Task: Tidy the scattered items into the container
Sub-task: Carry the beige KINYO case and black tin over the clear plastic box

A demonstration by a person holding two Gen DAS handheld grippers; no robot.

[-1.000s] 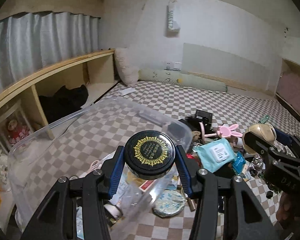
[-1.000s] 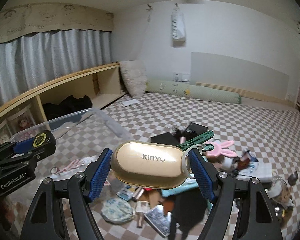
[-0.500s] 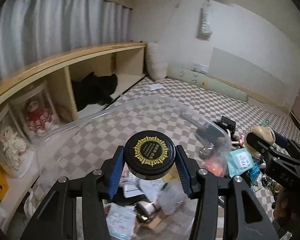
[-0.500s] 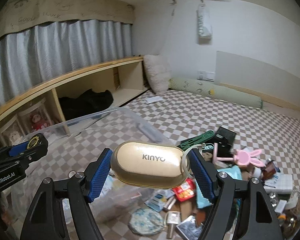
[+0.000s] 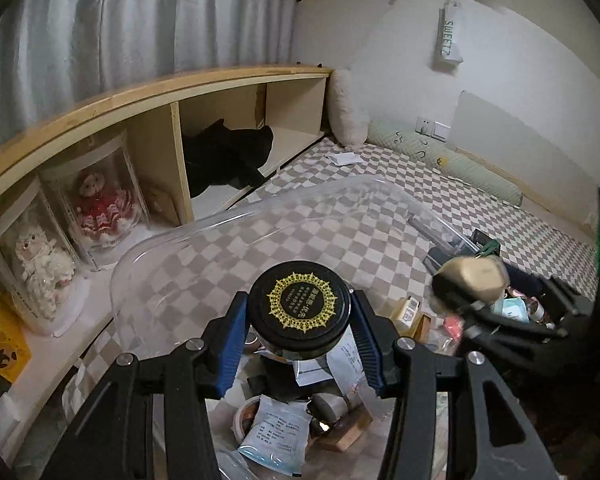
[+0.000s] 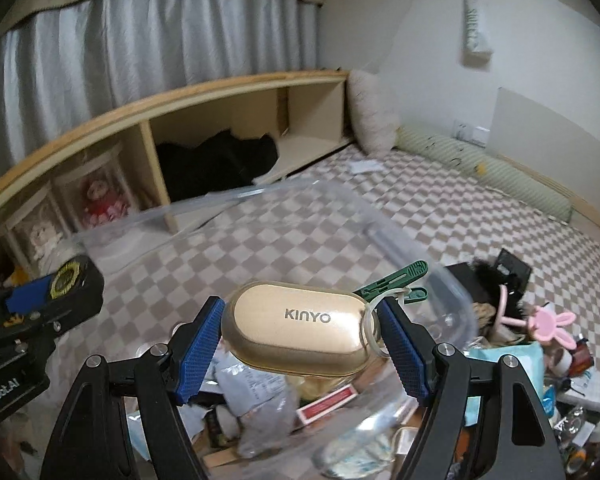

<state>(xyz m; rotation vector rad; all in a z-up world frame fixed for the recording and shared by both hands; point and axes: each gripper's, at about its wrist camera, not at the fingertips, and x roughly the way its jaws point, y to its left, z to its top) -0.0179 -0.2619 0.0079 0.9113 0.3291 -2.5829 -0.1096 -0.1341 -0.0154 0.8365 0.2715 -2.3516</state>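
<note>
Container (image 5: 236,236), one, two hand-held grippers, left (image 5: 299,320) gripping jar (image 5: 299,308), right (image 6: 300,336) gripping gold case (image 6: 296,328)

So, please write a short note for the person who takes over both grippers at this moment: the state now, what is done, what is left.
Left gripper: shut on the black-lidded jar, held above the clear plastic bin.
Right gripper: shut on the gold KINYO case, also over the bin.
Done: packets and small items already lie in the bin.
Left: release both things into the bin, then collect the pile on the checkered bedspread, including the pink bunny item.
</note>
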